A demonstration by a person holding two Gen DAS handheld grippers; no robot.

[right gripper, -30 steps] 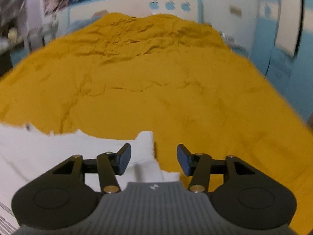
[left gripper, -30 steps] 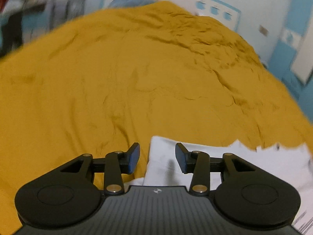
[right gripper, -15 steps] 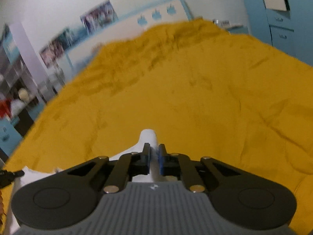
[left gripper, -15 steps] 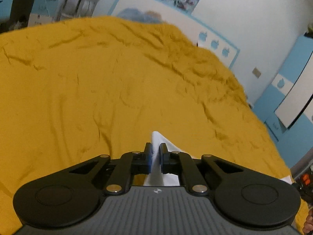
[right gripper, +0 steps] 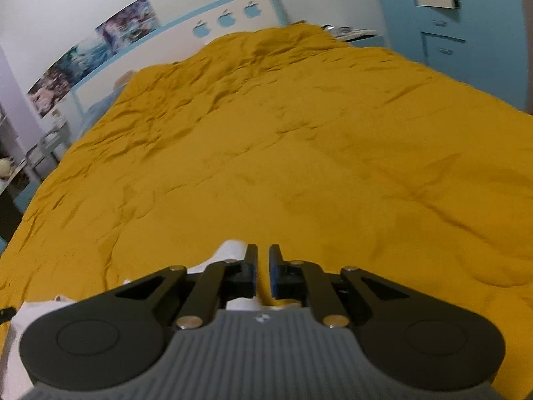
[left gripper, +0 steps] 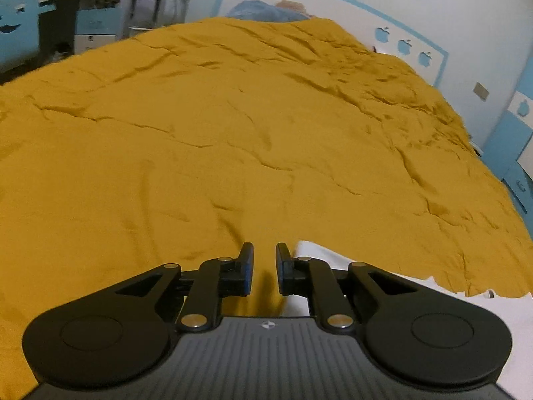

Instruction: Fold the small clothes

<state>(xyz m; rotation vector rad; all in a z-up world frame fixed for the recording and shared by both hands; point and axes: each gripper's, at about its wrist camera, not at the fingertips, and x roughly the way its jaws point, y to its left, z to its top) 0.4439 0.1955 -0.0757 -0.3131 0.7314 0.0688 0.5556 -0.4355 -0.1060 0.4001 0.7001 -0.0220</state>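
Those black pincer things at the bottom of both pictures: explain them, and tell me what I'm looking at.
They are hand-held grippers, one in each of a person's hands, each with a camera looking along its two fingers. One picture comes from the left gripper, the other from the right gripper. Both hover over a bed with a mustard-yellow cover. A white garment lies at the near edge, beside and under the fingers. Both pairs stand slightly apart with only yellow cover between them, so nothing is held.

One white garment [left gripper: 443, 296] lying on one mustard bedspread [left gripper: 233, 140], at its near edge. Two grippers above that bedspread: left gripper [left gripper: 264, 266], right gripper [right gripper: 262, 271]. Three apple cutouts [right gripper: 226, 20] on one headboard beyond the bedspread.
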